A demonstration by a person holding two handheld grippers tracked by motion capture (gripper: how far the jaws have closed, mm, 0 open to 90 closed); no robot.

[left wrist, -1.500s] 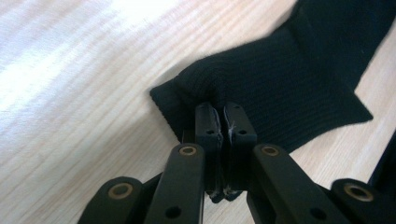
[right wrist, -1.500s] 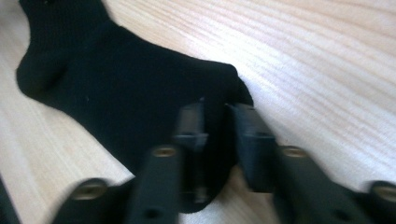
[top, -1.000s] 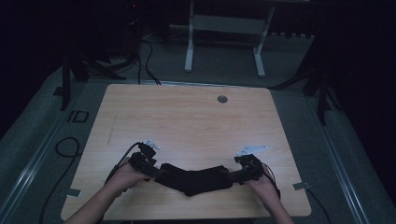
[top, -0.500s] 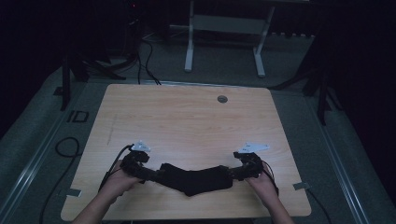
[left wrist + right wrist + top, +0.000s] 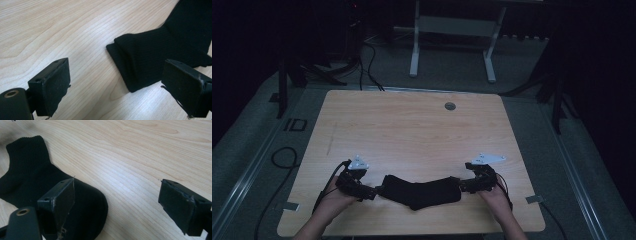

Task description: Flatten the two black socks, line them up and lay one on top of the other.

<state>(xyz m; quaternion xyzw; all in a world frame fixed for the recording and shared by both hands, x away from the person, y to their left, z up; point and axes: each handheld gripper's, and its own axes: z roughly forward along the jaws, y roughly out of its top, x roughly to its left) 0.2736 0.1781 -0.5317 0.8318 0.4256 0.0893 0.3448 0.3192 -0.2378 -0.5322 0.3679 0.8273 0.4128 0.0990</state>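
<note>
Two black ribbed knit socks (image 5: 421,191), laid one on the other as a pair, are seen stretched flat near the 6 o'clock edge of the pale wood-grain tabletop (image 5: 412,130). The stacked cuff ends (image 5: 130,65) are shown at the 9 o'clock end of the pair, the rounded toe (image 5: 92,212) at the 3 o'clock end. The laying-out and aligning is judged to be done, since the edges lie flush; folding or rolling of the pair, if intended, is judged to be left, as no fold is visible.

The left gripper (image 5: 371,192) is placed at the 9 o'clock end of the pair. Its jaws have just been opening and now stand wide apart; the cuff ends lie ahead of them, nearer the right-hand pad (image 5: 185,92) in the left gripper view, and no cloth is pinched.

The right gripper (image 5: 464,186) is placed at the 3 o'clock end, likewise spread wide. In the right gripper view one pad (image 5: 62,200) hangs over the toe while the other pad (image 5: 178,206) is over bare wood; nothing is gripped. Whether the pad rests on the toe cannot be told.

A small grey round grommet (image 5: 450,106) is set in the tabletop toward 12 o'clock, well apart from the pair.
</note>
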